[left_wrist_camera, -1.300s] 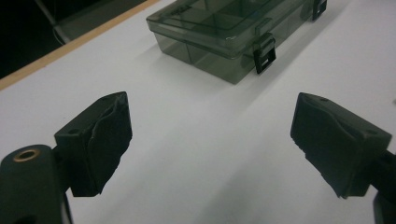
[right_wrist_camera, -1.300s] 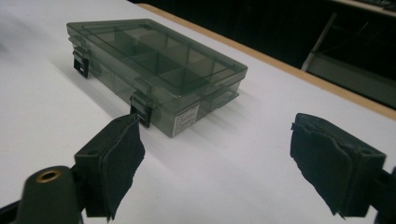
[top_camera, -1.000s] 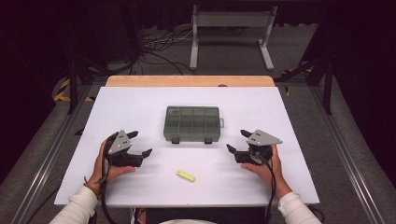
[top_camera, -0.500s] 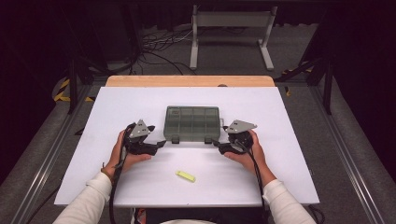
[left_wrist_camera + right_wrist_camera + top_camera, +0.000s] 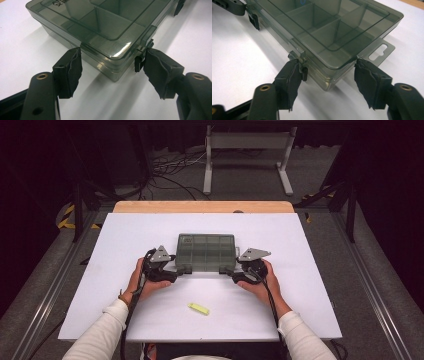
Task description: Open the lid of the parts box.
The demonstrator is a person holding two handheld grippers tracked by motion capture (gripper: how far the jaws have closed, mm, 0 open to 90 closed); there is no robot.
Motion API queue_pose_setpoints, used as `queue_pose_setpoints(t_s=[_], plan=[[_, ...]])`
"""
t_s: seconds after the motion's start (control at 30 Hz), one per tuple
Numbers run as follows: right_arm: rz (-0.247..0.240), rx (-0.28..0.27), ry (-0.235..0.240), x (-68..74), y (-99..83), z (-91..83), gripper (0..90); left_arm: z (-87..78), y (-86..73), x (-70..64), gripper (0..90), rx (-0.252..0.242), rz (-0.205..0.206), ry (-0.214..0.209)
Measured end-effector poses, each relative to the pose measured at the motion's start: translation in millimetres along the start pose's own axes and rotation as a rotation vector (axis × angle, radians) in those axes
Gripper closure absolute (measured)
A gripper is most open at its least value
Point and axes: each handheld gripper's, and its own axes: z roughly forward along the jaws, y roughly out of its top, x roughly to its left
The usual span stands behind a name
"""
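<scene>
Spreading wide, the left gripper (image 5: 110, 67) and right gripper (image 5: 328, 75) each straddle a near corner of the smoky compartment box (image 5: 205, 252) mid-table; its far edge is cut off in both gripper views, contents unclear.

- On my feed a small yellow piece (image 5: 198, 308) lay flat on the white tabletop (image 5: 310, 285), near the front edge and about midway across.
- I saw a bare wooden strip (image 5: 202, 206) running along the table's far edge.
- Behind the table I made out a pale metal stand (image 5: 248, 150) on the grey floor, with loose cables (image 5: 170, 167) tangled to its left.
- I noted yellow-and-black tape (image 5: 66, 216) on the floor at the far left.
</scene>
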Motion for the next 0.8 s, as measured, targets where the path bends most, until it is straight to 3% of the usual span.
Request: queue_pose_setpoints(t_s=[0.27,0.6,0.8], plan=[[0.007,-0.019,-0.001,1.3,-1.4,-3.5,45.4,-0.4,-1.2,-0.9,35.4,-0.01,-0.02,-0.018],[0.008,-0.024,-0.026,2.0,-4.2,-6.1,56.3,-5.5,-1.4,-2.9,43.0,-0.01,-0.01,-0.001],[0.007,-0.04,-0.032,2.8,-6.2,-10.8,64.3,-9.1,-2.3,-3.4,52.2,-0.012,-0.01,0.014]])
